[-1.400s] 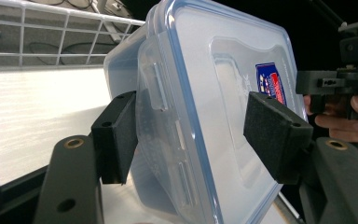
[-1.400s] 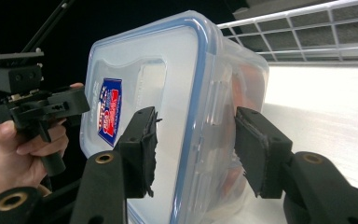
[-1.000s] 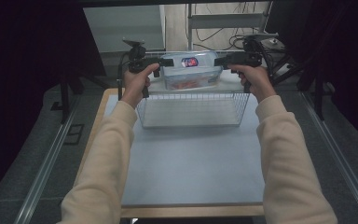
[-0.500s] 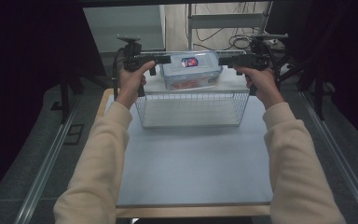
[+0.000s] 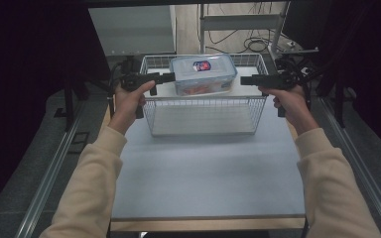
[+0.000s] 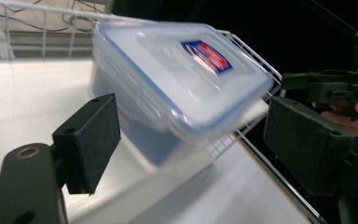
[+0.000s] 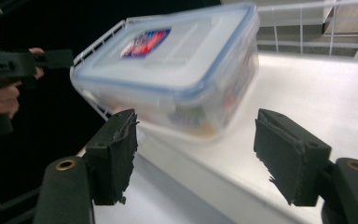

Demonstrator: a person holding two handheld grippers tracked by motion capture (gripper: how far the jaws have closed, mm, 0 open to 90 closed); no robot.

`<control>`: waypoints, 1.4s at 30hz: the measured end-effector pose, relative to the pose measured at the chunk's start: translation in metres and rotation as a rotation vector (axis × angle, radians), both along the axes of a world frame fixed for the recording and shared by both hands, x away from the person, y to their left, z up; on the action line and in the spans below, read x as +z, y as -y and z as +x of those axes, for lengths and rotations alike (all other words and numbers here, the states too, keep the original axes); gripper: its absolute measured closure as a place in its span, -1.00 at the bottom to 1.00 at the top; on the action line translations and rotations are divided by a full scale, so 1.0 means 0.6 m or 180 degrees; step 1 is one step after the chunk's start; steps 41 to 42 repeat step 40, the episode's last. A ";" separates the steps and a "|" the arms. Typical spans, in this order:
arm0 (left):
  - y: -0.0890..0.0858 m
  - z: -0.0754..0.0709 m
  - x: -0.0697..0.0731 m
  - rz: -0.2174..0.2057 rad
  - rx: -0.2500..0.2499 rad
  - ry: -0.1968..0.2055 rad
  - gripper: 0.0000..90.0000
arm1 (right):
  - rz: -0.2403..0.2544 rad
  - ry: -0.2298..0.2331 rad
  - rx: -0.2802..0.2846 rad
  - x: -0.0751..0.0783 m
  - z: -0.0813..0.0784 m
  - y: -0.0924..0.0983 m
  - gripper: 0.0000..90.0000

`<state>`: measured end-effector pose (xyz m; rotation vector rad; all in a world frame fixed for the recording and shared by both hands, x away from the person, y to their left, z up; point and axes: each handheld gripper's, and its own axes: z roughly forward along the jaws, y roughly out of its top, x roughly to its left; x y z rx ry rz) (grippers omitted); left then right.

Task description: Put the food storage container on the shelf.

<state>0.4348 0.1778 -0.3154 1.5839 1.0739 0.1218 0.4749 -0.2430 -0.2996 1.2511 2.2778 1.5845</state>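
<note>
Lidded container [image 5: 203, 74] — long axis crosswise between both grippers — lid up.

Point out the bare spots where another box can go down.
Most room: the table mat between the wire basket and the near edge, flanked by the forearms. The basket floor in front of the lidded container is bare too. It is crowded at the basket's far end, where the left gripper and right gripper flank the container.

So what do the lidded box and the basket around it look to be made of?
The rectangular lidded box looks like clear plastic: translucent, slightly glossy walls let reddish contents show through, and a blue seal line runs round the frosted lid with its red and blue label. The white wire basket looks like coated metal: a thin, even grid of rods with a matte white finish.
</note>
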 end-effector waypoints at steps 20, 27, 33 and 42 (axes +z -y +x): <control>0.000 -0.192 -0.170 0.0415 -0.0298 0.0018 -0.52 | -0.0220 0.0208 0.0378 -0.148 -0.176 0.046 -0.48; 0.011 -0.212 -0.221 0.0459 -0.0369 -0.0139 -0.51 | -0.0275 0.0109 0.0434 -0.219 -0.211 0.049 -0.48; 0.017 -0.214 -0.233 0.0533 -0.0356 -0.0188 -0.50 | -0.0310 0.0079 0.0519 -0.245 -0.220 0.037 -0.51; 0.011 -0.210 -0.239 0.0503 -0.0339 -0.0223 -0.50 | -0.0336 0.0147 0.0526 -0.250 -0.219 0.027 -0.57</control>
